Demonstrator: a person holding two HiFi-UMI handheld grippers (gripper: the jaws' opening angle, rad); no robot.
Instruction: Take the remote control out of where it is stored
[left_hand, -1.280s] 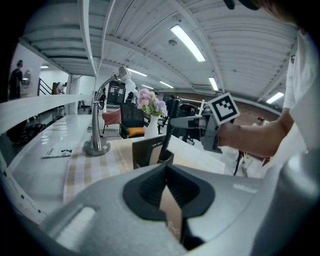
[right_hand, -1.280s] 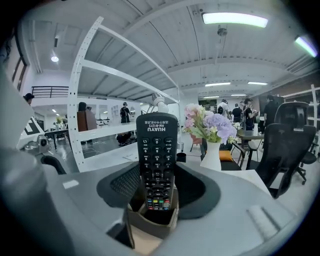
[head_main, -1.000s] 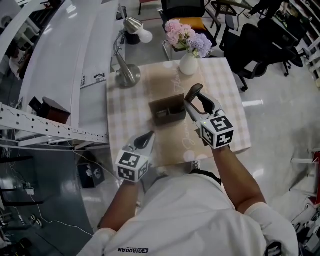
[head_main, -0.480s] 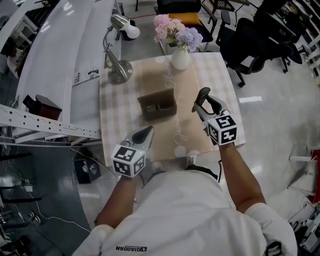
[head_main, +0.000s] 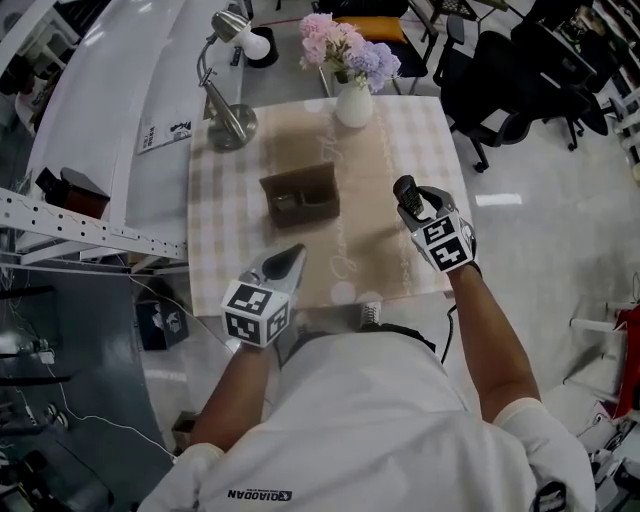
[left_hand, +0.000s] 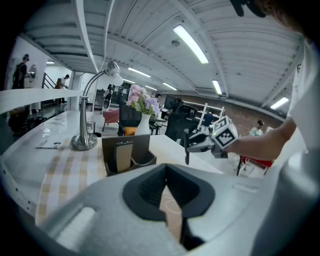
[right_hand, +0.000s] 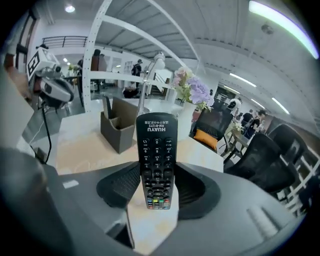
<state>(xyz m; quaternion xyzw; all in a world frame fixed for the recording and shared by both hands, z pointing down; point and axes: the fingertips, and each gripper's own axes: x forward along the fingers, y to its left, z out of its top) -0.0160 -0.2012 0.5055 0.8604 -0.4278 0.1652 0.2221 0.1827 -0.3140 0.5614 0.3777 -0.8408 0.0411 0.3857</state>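
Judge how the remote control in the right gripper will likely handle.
The remote control looks like rigid plastic, so probably stiff and light. The right gripper clamps only its lower end, so the long free top might pivot if bumped. Its smooth sides may slip slightly.

Our left gripper is out front on a bent left arm. Its jaws are closed tip to tip with nothing between them. Our right gripper sits further forward on the stretched right arm, jaws clamped on the lower half of the remote control, the rest sticking out past the fingertips. Both marker cubes face up. Grippers well apart.
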